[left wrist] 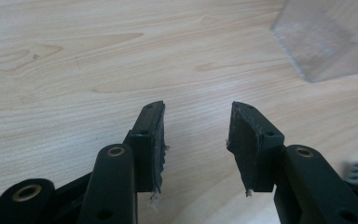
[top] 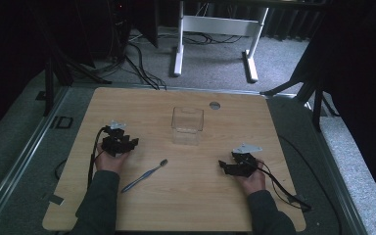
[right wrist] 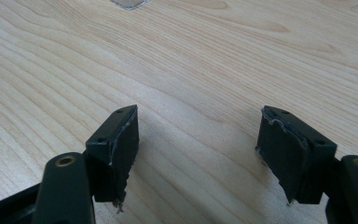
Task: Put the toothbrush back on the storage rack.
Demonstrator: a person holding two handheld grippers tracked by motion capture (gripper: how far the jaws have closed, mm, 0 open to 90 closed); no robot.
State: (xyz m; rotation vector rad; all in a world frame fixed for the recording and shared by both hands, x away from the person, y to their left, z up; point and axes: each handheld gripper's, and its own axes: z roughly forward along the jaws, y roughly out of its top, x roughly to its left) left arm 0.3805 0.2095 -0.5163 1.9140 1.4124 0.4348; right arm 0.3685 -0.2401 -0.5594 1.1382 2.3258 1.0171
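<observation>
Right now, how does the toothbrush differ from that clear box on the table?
The toothbrush lies flat and slanted on the table, while the clear box stands upright with its top open. The toothbrush is thin, long and grey; the clear box is squarish and see-through. The toothbrush lies nearer the person, between the left gripper and the right gripper; the clear box sits farther back. Neither is held.
</observation>
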